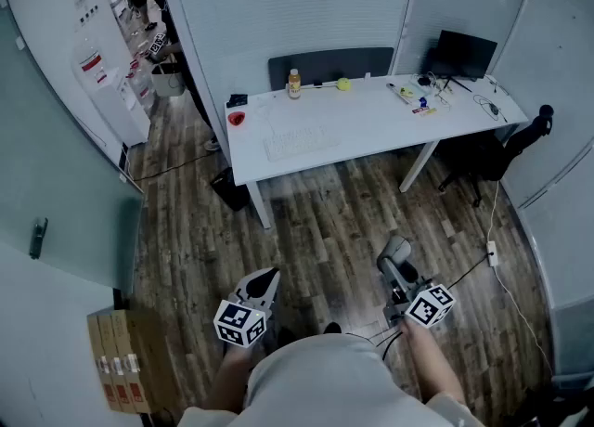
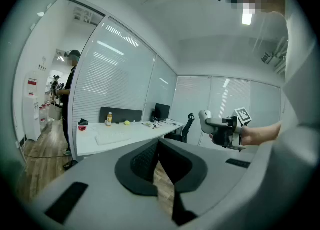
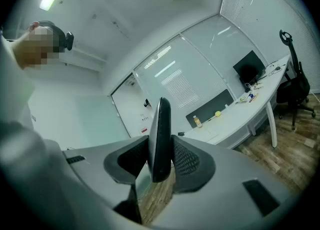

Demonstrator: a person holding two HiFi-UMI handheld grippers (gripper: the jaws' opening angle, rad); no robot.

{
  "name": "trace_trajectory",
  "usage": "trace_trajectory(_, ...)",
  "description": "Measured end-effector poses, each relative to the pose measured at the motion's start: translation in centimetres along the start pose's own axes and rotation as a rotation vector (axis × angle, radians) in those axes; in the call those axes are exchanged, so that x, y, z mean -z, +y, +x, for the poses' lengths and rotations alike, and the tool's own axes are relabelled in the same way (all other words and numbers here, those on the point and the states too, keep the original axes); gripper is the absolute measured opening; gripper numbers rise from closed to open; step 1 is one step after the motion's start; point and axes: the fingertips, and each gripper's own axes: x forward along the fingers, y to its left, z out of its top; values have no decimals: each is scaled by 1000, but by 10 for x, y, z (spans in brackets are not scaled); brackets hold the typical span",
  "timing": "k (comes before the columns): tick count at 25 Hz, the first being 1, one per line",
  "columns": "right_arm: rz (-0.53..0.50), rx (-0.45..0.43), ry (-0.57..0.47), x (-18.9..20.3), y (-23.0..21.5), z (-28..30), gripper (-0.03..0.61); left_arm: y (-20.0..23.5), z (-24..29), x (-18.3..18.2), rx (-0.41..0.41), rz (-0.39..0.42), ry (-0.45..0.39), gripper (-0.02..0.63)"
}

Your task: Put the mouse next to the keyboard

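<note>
I stand on the wood floor well short of the white desk (image 1: 371,128). A white keyboard (image 1: 302,145) lies on the desk's left half, and it also shows in the left gripper view (image 2: 112,135). My right gripper (image 1: 397,263) is shut on a grey mouse (image 1: 395,250), held level in the air. In the right gripper view the mouse (image 3: 159,124) stands edge-on between the pads. The left gripper view shows the same mouse (image 2: 205,121) at the right gripper's tip. My left gripper (image 1: 266,279) is shut with nothing in it, its jaws touching at the tips (image 2: 159,142).
On the desk stand a bottle (image 1: 294,83), a yellow ball (image 1: 343,84), a small red item (image 1: 236,119), a monitor (image 1: 464,52) and loose small items. A black office chair (image 1: 506,147) sits at the right end. Cardboard boxes (image 1: 116,360) stand at lower left. Glass walls enclose the room.
</note>
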Motion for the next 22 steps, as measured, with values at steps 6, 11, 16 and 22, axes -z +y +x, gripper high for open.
trace_trajectory(6,8,-11,-6,-5,-2,0,150,-4,4,-2,-2,1,3,18)
trace_trajectory(11,14,-18,-6,-6,-5,-2,150,-7,6,0,-7,2,5,18)
trace_trajectory(16,26,-28,-12,-11,-14,-2,150,-12,14,-1,-17,4,5,18)
trace_trajectory(22,9,-27,1,-16,-33,-1,150,-20,30,0,-34,7,5,18)
